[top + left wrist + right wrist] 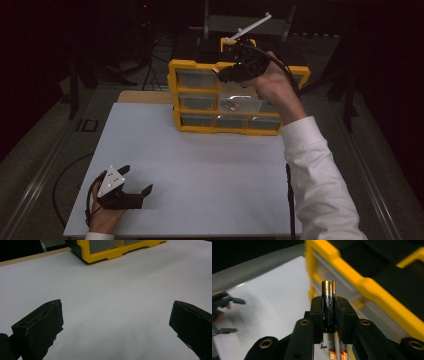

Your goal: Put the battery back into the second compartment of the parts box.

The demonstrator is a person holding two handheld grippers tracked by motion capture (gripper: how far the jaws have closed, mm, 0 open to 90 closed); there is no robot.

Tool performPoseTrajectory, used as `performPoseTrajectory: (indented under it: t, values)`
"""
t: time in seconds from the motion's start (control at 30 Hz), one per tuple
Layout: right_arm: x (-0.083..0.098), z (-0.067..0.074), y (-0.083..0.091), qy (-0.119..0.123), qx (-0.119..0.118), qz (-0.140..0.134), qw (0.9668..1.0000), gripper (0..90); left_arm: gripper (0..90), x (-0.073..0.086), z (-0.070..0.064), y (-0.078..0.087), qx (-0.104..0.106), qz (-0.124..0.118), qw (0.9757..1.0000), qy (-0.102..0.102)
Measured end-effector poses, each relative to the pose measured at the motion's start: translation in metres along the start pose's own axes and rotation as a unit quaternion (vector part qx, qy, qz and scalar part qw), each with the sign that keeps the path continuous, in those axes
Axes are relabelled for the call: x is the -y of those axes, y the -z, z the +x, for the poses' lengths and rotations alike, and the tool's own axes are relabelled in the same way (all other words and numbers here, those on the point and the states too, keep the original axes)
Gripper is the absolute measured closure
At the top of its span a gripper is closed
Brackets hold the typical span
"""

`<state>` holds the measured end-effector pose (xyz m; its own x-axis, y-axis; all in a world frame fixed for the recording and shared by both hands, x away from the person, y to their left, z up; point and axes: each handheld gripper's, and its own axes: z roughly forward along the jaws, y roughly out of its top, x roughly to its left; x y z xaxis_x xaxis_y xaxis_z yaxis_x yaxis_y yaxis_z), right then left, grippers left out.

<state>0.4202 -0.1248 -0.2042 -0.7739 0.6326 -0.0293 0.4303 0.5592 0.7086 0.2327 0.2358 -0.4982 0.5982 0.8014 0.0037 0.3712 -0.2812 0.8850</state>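
Note:
A yellow organiser box (pixel 195 66) with clear drawers stands at the back of the white table (pixel 200 170); one middle drawer holds batteries (pixel 231 105). My right gripper (pixel 218 73) is raised in front of the box's top row, shut on a black and gold battery (pixel 328 305) that stands up between its pads. The box's yellow frame (pixel 352 272) runs close behind the battery. My left gripper (pixel 138 180) rests low near the table's front left corner, jaws wide apart with nothing between them; its black fingers (pixel 40 325) frame bare white surface.
The box's yellow base (pixel 105 255) sits ahead of the left gripper. A black cable (pixel 289 195) runs along the table's right side under the white sleeve (pixel 320 180). Dark floor and stands surround the table.

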Motion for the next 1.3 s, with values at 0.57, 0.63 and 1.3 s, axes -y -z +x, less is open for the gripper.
performPoseTrajectory:
  t: [0.57, 0.63, 1.3]
  values:
    - [0.034, -0.033, 0.001, -0.031, 0.052, 0.039, 0.9974, 74.4, 0.0, 0.0, -0.001, -0.002, 0.001, 0.004, 1.0, -0.002]
    - [0.038, -0.037, 0.001, -0.039, 0.053, 0.029, 0.9974, 48.3, 0.0, 0.0, -0.001, -0.002, 0.0, 0.004, 1.0, 0.001]
    - [0.084, -0.063, 0.05, -0.086, 0.114, -0.007, 0.9896, 21.8, 0.0, 0.0, -0.002, -0.003, 0.001, 0.004, 1.0, -0.001]
